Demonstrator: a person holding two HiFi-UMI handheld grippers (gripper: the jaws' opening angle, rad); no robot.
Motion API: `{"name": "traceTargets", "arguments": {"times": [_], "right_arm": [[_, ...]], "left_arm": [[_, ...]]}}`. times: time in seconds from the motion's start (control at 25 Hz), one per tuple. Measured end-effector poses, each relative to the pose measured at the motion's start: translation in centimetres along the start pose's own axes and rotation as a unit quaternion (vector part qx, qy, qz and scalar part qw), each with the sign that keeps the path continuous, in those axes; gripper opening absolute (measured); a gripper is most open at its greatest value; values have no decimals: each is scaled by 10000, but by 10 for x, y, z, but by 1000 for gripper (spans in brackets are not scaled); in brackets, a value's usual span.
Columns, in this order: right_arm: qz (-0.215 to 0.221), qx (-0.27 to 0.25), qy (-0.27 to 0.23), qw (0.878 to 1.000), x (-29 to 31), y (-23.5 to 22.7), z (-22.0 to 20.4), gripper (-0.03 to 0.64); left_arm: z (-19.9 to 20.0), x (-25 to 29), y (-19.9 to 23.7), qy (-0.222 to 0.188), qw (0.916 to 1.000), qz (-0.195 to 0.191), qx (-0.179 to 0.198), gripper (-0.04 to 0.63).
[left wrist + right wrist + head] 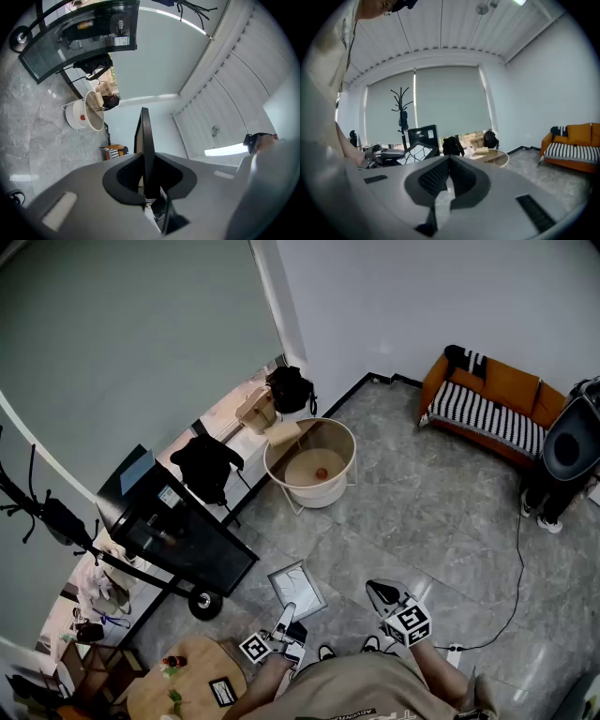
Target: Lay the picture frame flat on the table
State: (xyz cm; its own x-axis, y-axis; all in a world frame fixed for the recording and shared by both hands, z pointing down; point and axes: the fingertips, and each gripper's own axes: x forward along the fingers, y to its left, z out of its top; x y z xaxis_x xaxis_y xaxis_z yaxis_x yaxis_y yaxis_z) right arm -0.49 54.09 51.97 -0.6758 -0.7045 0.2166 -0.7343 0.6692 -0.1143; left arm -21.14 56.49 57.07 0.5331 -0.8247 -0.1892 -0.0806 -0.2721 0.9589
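In the head view the picture frame [297, 589], grey-edged with a pale cracked-line pattern, hangs tilted above the grey floor. My left gripper [289, 613] is shut on its near edge. From the left gripper view the frame [145, 136] shows edge-on as a thin dark slab clamped between the jaws of my left gripper [147, 161]. The right gripper [378, 592] is to the right of the frame and apart from it, shut on nothing. The right gripper view shows its jaws [450, 161] closed together, with the frame [418, 151] off to the left. A round wooden table [192, 660] sits at lower left.
The table carries a small dark frame [222, 691] and red flowers [171, 664]. A black wheeled cart [173, 526] stands left of the frame. Farther off are a white round basket [312, 465] and an orange sofa [492, 404]. A cable [511, 587] crosses the floor at right.
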Motion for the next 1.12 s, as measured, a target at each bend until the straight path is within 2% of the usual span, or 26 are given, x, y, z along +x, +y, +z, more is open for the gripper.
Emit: {"name": "traceTargets", "arguments": {"times": [0.24, 0.56, 0.76, 1.12], "right_arm": [[-37, -7, -155, 9999, -2, -22, 4, 6], [112, -159, -255, 9995, -8, -45, 3, 6], [153, -101, -62, 9998, -7, -52, -12, 6], [-27, 95, 184, 9998, 24, -79, -23, 6]], "left_arm": [[-9, 12, -1, 41, 10000, -34, 75, 66], [-19, 36, -2, -134, 9996, -155, 206, 66], [-25, 44, 2, -111, 9998, -60, 139, 66], [8, 84, 32, -50, 10000, 34, 63, 66]]}}
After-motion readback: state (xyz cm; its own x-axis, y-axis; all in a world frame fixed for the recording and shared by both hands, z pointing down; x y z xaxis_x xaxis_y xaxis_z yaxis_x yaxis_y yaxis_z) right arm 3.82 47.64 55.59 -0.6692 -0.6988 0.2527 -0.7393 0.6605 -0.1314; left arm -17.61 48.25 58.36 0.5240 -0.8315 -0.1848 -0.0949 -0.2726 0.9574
